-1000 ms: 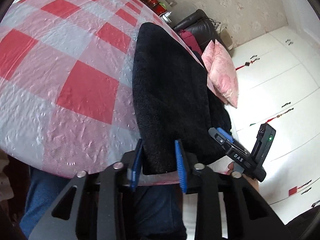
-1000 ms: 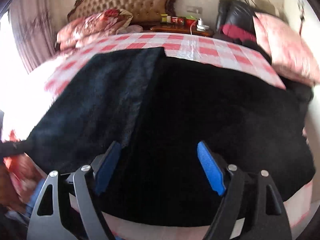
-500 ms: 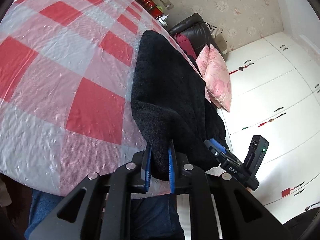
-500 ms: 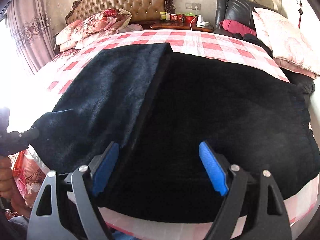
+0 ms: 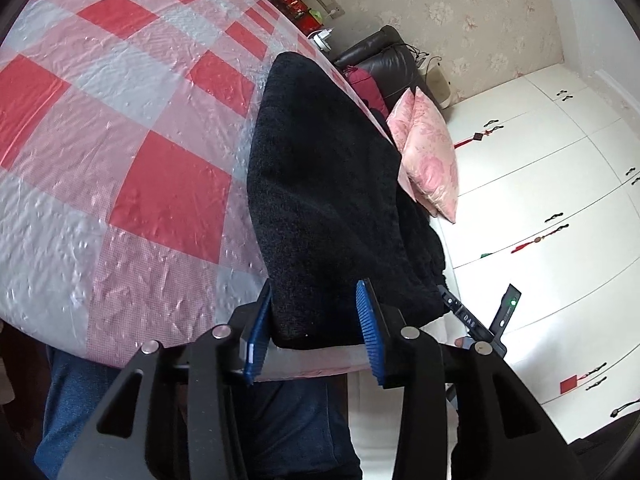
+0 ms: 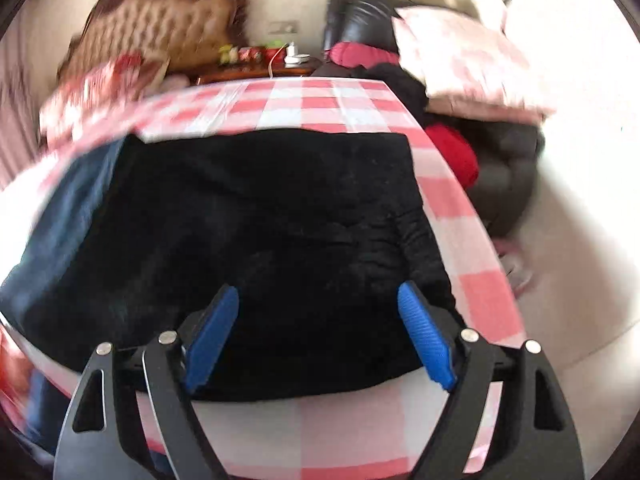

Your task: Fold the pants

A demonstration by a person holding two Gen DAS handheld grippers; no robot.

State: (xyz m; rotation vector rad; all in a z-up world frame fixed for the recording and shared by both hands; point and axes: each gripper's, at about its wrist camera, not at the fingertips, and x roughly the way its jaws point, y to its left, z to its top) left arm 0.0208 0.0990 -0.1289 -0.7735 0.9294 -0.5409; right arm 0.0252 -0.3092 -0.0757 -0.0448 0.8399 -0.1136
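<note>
So the black fuzzy fleece pants (image 6: 272, 240) are lying on the bed with the red, pink and white checked plastic-looking cover (image 5: 120, 128), bunched along the near edge, with one part folded over on top of the rest.

The left tool (image 5: 316, 322) is right at the near corner of the pants. Its blue ribbed pads (image 5: 370, 332) are spreading apart right now, with that corner of fabric sitting between them; the left pad looks like it's touching the cloth, the right one has a gap.

The right tool (image 6: 320, 336) is wide open over the middle of the pants, nothing pinched. That view is pretty smeared.

Off the far side of the bed there's a pink floral cushion (image 5: 432, 160) against a dark leather chair (image 5: 384, 56), and white wardrobe doors (image 5: 540, 184).
</note>
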